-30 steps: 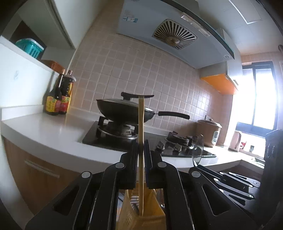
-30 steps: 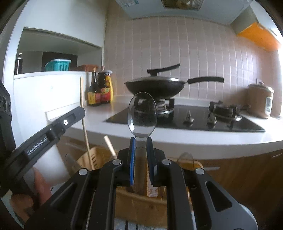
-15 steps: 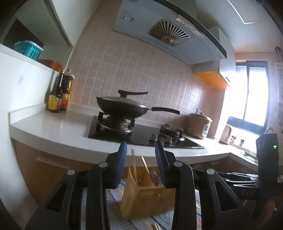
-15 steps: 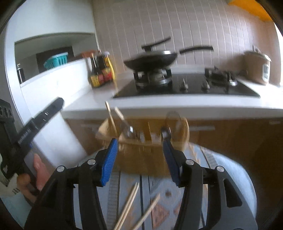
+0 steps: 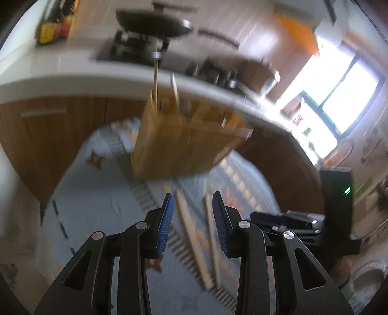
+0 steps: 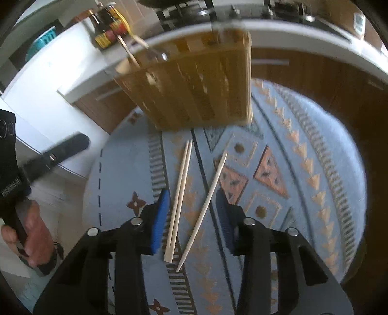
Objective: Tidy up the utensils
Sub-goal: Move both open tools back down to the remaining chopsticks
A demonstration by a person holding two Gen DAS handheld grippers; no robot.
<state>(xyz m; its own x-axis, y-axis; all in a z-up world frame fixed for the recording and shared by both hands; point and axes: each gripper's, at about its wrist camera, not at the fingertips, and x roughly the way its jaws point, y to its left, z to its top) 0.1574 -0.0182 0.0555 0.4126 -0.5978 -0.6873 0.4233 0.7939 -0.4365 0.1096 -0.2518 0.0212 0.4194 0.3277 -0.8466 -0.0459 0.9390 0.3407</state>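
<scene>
A yellow slatted utensil basket [image 6: 194, 84] stands on the blue patterned mat [image 6: 303, 193], with chopsticks and other utensils upright in it. In front of it three loose wooden chopsticks lie on the mat, a pair [image 6: 180, 191] and a single one [image 6: 208, 201]. My right gripper [image 6: 192, 201] points down over them; its jaws are closing, with the chopsticks lying in the gap below and no pad on them. My left gripper [image 5: 192, 206] is open above the same chopsticks [image 5: 191, 232], in a blurred view with the basket [image 5: 184, 145] beyond.
A white kitchen counter [image 5: 60, 80] curves behind the mat, with wooden cabinet fronts [image 6: 303, 72] below it. On it are a hob with a black wok [image 5: 150, 19] and sauce bottles [image 6: 109, 31]. A hand [image 6: 36, 230] holds the left gripper at the left.
The left gripper let go of a chopstick and the right one a clear spoon; both opened. Both then tipped down from the basket to the chopsticks on the mat.
</scene>
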